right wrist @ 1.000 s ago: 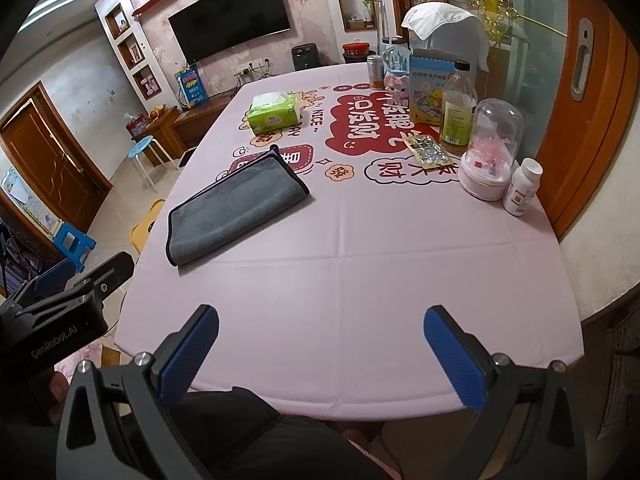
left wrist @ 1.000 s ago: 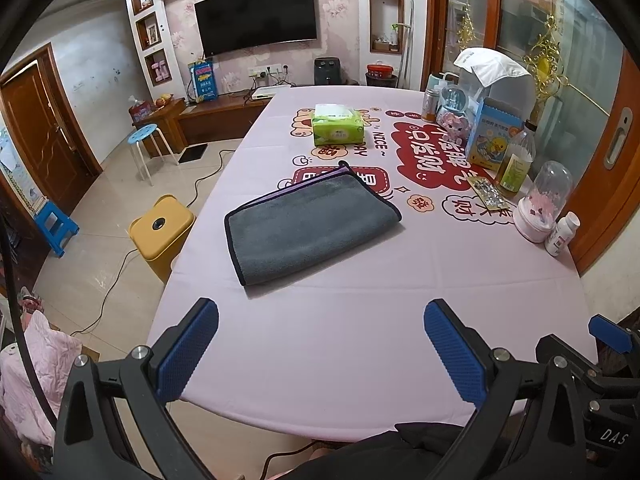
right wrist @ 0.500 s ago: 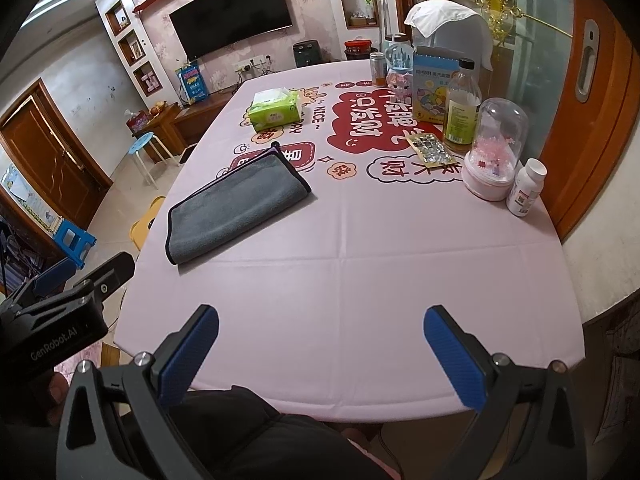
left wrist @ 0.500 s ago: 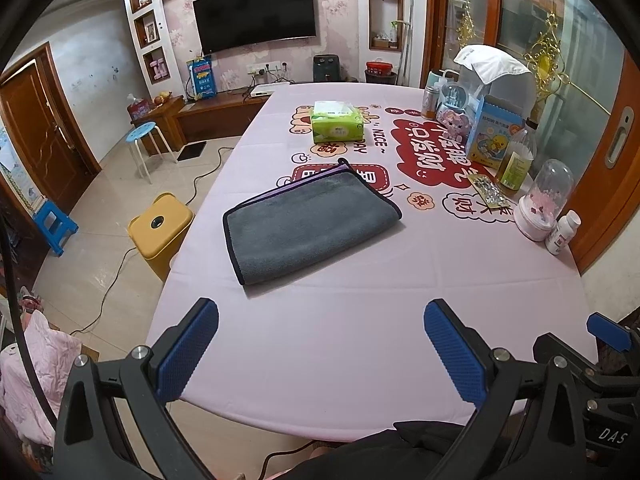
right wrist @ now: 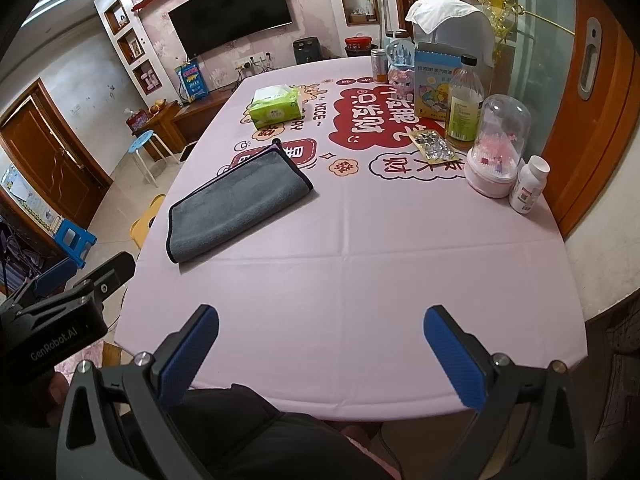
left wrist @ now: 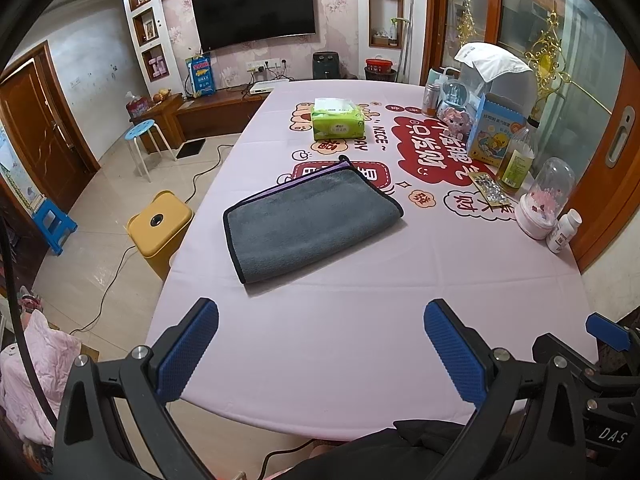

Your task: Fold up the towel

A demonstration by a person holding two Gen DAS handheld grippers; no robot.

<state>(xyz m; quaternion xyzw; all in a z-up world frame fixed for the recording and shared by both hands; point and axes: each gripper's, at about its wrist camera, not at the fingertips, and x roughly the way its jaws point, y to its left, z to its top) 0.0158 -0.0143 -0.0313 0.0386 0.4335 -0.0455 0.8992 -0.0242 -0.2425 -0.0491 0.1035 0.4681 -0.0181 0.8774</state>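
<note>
One folded grey towel (left wrist: 310, 222), one green tissue pack (left wrist: 338, 122), one oil bottle (right wrist: 464, 108), one glass dome (right wrist: 494, 152), one white pill bottle (right wrist: 530, 184), one drink can (right wrist: 379, 65), one foil packet (right wrist: 434, 145), two stools (left wrist: 142, 144), one yellow bin (left wrist: 160, 228), two hand-held grippers, left (left wrist: 320, 344) and right (right wrist: 320, 350).

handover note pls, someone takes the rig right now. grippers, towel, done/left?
Left gripper: open, empty, above the table's near edge.
Right gripper: open, empty, also at the near edge.
Gray towel: flat on the pink tablecloth, already doubled over, purple underside showing along its far edge; neither gripper touches it.
Done: one fold, judging by the layers.
Left: possibly another fold; otherwise finished.
</note>
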